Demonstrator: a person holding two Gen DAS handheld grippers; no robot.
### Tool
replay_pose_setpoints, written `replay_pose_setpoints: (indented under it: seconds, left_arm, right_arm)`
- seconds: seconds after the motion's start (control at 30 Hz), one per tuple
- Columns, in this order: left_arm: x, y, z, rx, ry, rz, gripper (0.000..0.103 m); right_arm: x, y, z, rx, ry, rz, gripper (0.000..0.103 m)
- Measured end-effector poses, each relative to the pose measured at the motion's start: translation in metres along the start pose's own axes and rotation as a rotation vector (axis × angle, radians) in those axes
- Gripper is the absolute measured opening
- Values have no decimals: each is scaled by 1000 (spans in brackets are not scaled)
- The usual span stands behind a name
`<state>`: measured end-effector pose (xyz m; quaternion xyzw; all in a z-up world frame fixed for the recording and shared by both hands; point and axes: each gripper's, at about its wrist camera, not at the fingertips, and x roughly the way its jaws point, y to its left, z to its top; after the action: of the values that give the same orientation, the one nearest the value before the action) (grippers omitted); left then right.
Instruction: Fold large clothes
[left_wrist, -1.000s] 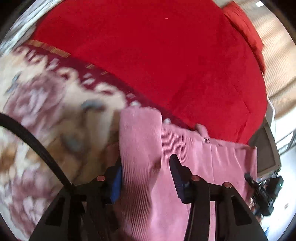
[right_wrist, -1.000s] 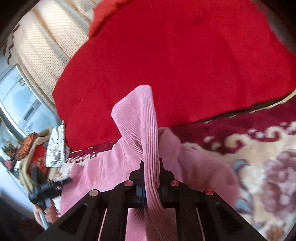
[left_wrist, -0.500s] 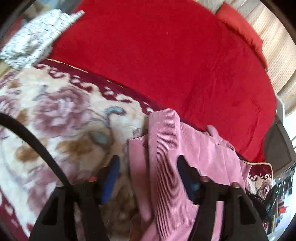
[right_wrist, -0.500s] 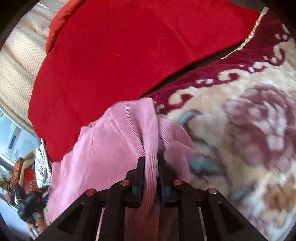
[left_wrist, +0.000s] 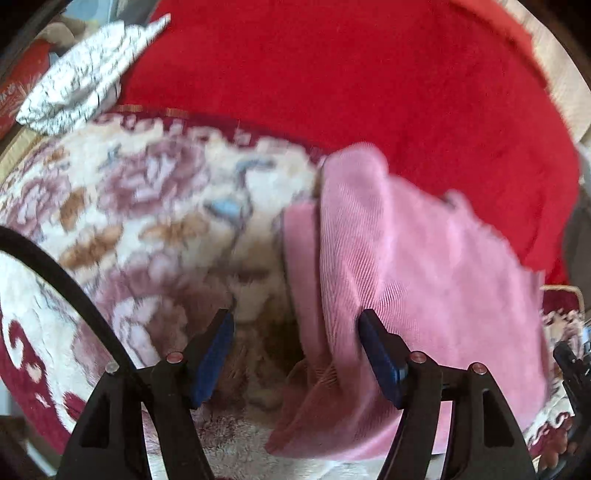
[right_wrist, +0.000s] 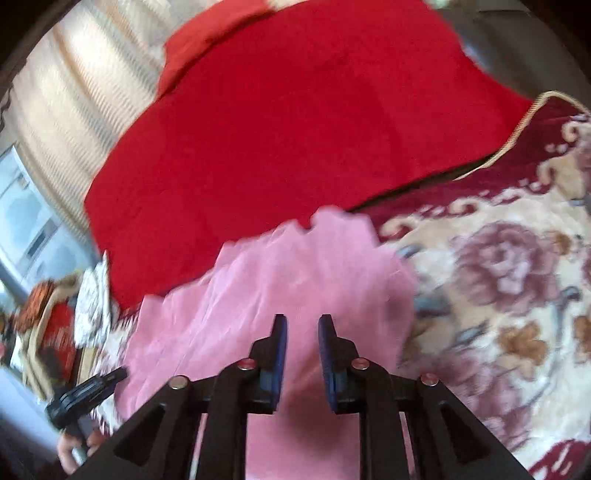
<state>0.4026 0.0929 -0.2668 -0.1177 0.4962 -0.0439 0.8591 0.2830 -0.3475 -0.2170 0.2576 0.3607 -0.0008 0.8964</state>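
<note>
Pink ribbed garment (left_wrist: 388, 258) lies rumpled on the floral blanket (left_wrist: 147, 206), lower centre; left gripper (left_wrist: 295, 354) jaws spread, right gripper (right_wrist: 302, 354) jaws opening, neither pinching. Soft and limp, it looks best taken by its corners.

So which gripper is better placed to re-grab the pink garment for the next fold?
Probably the left gripper: a raised fold of the pink garment runs between its open pads. The right gripper, jaws opening, has only flat cloth past its fingertips.

No text, label or number can be read anywhere.
</note>
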Motion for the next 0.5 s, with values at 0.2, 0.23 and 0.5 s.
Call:
replay_pose_setpoints:
  seconds: [0.2, 0.23, 0.5]
  left_arm:
    - [-17, 7, 0, -10, -38, -26, 72]
    - [-23, 4, 1, 1, -55, -25, 72]
    - [-17, -38, 25, 122, -109, 7, 72]
  right_arm:
    - [46, -34, -22, 114, 161, 15, 22]
    - [44, -32, -19, 102, 168, 7, 22]
    - [42, -8, 36, 58, 50, 24, 24]
